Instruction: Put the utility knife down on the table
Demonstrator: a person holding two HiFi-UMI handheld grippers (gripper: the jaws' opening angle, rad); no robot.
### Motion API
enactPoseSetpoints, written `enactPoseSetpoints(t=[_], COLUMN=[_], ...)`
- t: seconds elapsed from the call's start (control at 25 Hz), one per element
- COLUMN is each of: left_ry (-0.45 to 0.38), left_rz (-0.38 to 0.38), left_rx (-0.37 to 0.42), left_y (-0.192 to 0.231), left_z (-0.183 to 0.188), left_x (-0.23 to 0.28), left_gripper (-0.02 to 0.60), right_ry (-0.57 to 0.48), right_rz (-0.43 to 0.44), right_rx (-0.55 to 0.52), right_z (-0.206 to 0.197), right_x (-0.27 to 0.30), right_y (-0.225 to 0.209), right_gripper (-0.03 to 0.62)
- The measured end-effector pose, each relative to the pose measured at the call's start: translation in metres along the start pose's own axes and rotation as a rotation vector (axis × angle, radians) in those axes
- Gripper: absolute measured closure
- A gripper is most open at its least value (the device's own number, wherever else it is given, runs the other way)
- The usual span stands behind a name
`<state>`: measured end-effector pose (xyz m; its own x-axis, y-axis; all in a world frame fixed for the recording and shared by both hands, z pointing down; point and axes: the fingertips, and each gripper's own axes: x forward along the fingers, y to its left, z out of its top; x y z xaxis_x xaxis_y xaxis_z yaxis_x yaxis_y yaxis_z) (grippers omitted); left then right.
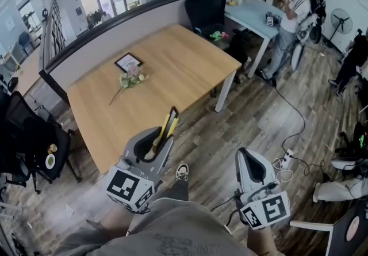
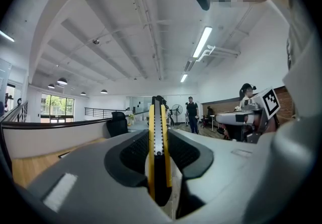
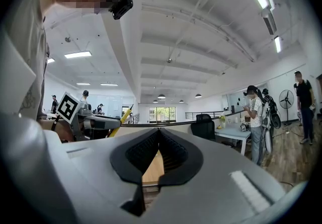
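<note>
Two grippers are held level. The left gripper (image 1: pixel 163 141) has its fingers partly closed and clamped on the yellow-and-black utility knife (image 2: pixel 157 140), which stands on edge between the pads and juts past the fingertips toward the wooden table (image 1: pixel 172 71). The right gripper (image 3: pixel 158 136) has its fingers closed together at the tips, with nothing between them.

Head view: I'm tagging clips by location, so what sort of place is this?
Probably an open-plan office: a large wooden table, a black office chair, a pale desk where a person stands, and strip lights on the ceiling.
</note>
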<state>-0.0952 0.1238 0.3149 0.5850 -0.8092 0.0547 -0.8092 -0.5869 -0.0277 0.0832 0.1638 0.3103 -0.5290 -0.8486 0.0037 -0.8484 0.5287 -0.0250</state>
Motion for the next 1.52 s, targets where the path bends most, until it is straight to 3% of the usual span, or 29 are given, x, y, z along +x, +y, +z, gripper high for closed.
enactPoseSetpoints(t=[0.44,0.8,1.04,1.52], left_ry=[-0.014,-0.015,-0.005,0.023], left_rz=[-0.033,-0.011,-0.011,0.05], left_rx=[-0.029,-0.044,-0.06,-0.051], left_y=[0.111,0.201,0.221,0.247], left_z=[0.006,0.007,-0.005,-0.01], left_x=[0.098,0.158,0.193,0.311], left_gripper=[0.468,0.468,0.468,0.468], right_ry=[0.005,0.018,0.066,0.117], right_rz=[-0.003,0.01,0.008,0.059], right_rx=[0.022,-0.001,-0.002,-0.015], right_z=[0.016,0.027,0.008,-0.014], right_x=[0.139,0.246,0.278,0.358], right_y=[-0.045,-0.068,-0.09,-0.194], right_gripper=[0.583,0.583,0.583,0.583])
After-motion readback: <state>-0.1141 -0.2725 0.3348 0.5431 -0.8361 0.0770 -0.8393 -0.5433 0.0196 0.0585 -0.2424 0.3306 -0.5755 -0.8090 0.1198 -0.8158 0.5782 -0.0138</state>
